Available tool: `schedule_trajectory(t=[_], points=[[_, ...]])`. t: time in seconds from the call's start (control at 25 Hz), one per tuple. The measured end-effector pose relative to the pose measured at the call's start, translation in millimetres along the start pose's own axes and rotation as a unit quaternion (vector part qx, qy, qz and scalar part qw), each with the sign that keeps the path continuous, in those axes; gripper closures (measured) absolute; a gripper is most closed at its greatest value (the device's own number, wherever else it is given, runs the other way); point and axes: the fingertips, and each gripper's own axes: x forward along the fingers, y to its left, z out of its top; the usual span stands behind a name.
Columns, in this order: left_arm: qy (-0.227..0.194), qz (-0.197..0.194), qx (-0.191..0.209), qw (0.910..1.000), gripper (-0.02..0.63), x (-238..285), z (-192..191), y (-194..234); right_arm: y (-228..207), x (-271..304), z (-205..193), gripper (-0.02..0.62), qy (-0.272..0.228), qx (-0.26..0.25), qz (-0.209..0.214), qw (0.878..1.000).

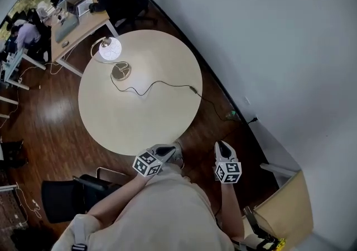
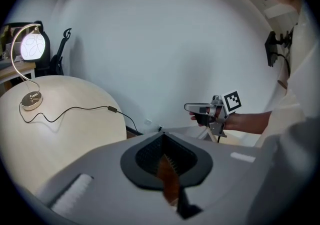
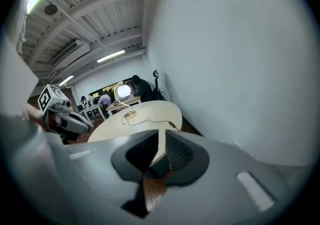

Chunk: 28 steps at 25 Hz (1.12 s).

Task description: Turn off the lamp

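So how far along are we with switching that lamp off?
Nothing is done yet: the gold arched lamp with the round white shade is lit at the far side of the round beige table. In hand: nothing. The left tool and right tool hang by the near edge, jaws slightly apart and empty. Left: reach across and switch it off.

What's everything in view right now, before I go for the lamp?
table: one, round beige, centre
lamp: one, gold stem and base, lit white head, table's far edge
cable: one, black, from lamp base across table, off right edge
desk: one, pale, beyond table, people seated
chair: one, black, near left, wood floor
left gripper: one, grey, jaws slightly apart, empty, table's near edge
right gripper: one, grey, jaws slightly apart, empty, beside it
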Motion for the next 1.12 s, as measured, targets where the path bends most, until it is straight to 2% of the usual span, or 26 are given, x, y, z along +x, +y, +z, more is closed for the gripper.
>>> schedule_trajectory(t=[0.28, 0.48, 0.76, 1.12], points=[[-0.016, -0.017, -0.025, 0.9994, 0.606, 5.5, 27.7, 48.4, 15.7, 50.1, 28.3, 0.558, 0.018, -0.021, 0.011, 1.0], [-0.053, -0.013, -0.043, 0.9976, 0.606, 2.6, 56.3, 75.9, 25.6, 74.6, 59.8, 0.558, 0.025, -0.05, 0.02, 0.998], [-0.07, -0.019, -0.062, 0.9954, 0.606, 6.8, 48.0, 86.7, 46.6, 101.7, 63.2, 0.558, 0.055, -0.085, 0.043, 0.994], [-0.106, 0.03, -0.092, 0.9897, 0.606, -14.9, 46.4, 102.7, 61.4, 135.2, 75.2, 0.557, 0.076, -0.114, 0.083, 0.987]])
